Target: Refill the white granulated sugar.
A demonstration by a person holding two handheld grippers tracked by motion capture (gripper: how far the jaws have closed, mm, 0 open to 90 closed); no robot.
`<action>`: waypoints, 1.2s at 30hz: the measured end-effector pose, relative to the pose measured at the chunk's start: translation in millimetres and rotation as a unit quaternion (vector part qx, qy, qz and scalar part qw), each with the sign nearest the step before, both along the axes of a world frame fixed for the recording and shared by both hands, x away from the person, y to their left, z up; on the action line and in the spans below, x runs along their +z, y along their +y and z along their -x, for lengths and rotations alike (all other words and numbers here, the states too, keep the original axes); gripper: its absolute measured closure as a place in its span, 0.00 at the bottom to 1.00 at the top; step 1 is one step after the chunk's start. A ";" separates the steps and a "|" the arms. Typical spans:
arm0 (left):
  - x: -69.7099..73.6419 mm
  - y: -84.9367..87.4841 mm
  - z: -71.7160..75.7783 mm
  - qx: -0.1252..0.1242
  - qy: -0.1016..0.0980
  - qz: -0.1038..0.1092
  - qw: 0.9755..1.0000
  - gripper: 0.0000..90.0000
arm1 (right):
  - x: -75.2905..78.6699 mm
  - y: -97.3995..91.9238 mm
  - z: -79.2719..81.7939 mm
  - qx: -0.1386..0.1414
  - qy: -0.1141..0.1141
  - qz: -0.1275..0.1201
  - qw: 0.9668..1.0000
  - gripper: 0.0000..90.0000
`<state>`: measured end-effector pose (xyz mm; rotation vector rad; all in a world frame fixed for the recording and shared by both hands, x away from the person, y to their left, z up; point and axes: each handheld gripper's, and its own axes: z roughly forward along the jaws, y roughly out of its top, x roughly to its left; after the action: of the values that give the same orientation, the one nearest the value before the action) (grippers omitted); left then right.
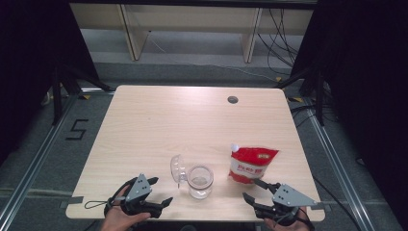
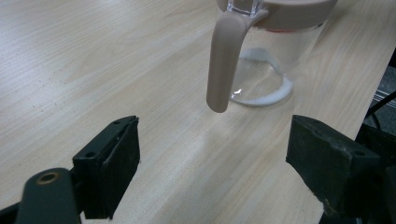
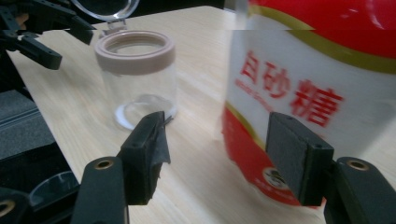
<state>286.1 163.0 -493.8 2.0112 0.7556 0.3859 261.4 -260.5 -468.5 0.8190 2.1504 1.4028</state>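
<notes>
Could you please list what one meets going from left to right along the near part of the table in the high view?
Left gripper → open lid → clear jar → red sugar bag → right gripper.

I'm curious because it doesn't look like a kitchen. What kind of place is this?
Probably a lab or test room set up for recording. A bare wooden table stands between black curtains, with loose cables on the floor behind and metal rails around it.
</notes>
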 end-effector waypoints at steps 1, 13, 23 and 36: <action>0.5 1.1 0.1 0.001 0.000 -0.009 1.000 0.19 | 0.0 -2.2 -0.2 -0.005 -0.002 0.000 1.000 0.43; -0.5 0.6 0.1 0.003 0.008 -0.017 1.000 0.19 | -4.7 -24.4 -5.5 -0.061 0.034 -0.008 0.998 0.42; -1.6 -2.3 0.4 0.000 0.010 -0.021 1.000 0.19 | -12.0 -33.7 -27.8 -0.073 0.029 -0.005 0.997 0.33; -4.1 -3.4 0.4 -0.003 0.016 -0.020 1.000 0.19 | -13.7 -36.5 -49.7 -0.054 0.021 -0.027 0.998 0.32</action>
<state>285.7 159.6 -498.0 2.0614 0.7670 0.3704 311.1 -297.0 -482.3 0.9775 2.0741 1.4064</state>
